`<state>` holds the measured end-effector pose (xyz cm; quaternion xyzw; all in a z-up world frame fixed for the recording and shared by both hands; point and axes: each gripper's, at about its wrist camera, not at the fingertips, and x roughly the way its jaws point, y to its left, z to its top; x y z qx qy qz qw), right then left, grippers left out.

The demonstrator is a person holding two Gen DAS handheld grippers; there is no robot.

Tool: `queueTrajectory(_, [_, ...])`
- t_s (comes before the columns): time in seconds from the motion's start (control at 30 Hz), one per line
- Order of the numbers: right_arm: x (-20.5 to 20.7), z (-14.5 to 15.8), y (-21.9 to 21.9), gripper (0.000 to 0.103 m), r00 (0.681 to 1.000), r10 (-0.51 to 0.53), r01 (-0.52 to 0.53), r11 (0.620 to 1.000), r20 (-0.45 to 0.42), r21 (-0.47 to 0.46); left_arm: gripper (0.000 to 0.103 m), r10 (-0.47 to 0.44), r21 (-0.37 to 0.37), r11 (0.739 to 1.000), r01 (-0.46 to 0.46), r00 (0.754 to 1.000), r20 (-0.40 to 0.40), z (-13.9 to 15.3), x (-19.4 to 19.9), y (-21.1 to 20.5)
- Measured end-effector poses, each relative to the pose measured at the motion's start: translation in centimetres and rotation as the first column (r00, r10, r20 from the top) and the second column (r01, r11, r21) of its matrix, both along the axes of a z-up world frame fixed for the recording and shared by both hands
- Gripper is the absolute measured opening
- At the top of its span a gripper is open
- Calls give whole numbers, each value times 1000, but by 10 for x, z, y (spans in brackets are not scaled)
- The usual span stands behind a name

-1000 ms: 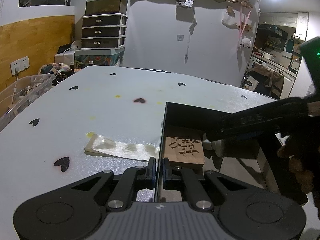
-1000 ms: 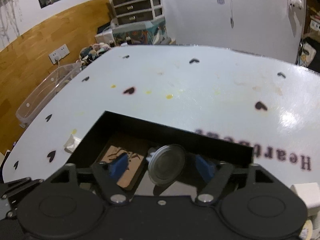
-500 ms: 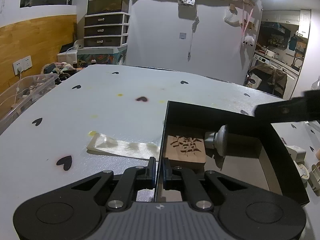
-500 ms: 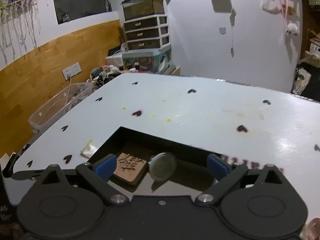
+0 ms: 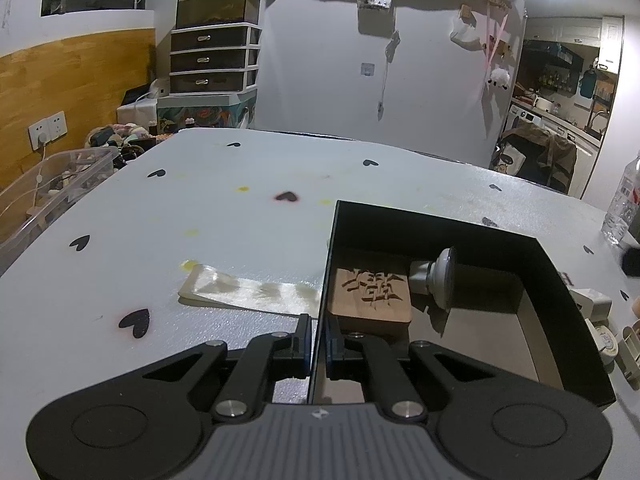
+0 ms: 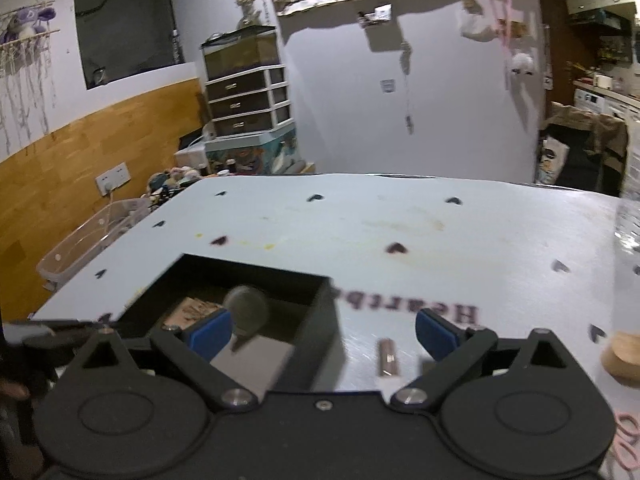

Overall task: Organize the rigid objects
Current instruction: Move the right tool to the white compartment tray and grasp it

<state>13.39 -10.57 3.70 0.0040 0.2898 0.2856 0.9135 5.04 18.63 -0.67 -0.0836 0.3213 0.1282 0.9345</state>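
Seen only from the left wrist: a flat clear plastic packet [image 5: 248,290] lying on the table [image 5: 240,216] just beside the box's left wall, a clear bottle [image 5: 624,204] at 3 o'clock, and small pale items [image 5: 591,304] crowded outside the box's right wall. Seen only from the right wrist, and blurred: a short brownish stick [image 6: 388,357] on the table at 6 o'clock, a round wooden piece [image 6: 624,356] at 4 o'clock, pink loops [image 6: 626,440] at 5 o'clock, and mirrored dark lettering [image 6: 404,308] printed on the tabletop. Common to both views: one open black box [image 5: 556,280] with thin rigid walls, holding two things, a rectangular brown wooden block [image 5: 374,294] with carved grooves lying flat at its left side, and a grey knob [image 5: 438,278] with a round disc face, on its side and touching the block's right edge. Left gripper [image 5: 318,340] clamped on the box's left wall, one finger inside, one outside. Right gripper [image 6: 323,330] spread wide with blue pads [image 6: 210,330], holding nothing, above the table at the box's right end. Table pale, matte, dotted with small black hearts and yellow stains.
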Motion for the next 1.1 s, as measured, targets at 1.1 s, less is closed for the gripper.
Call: queueTrajectory(1.1, [4,-75,-92,70,970,-237,230,966,-49,-122,6,31,-1,1000,-31,1000,5,-1,0,-4])
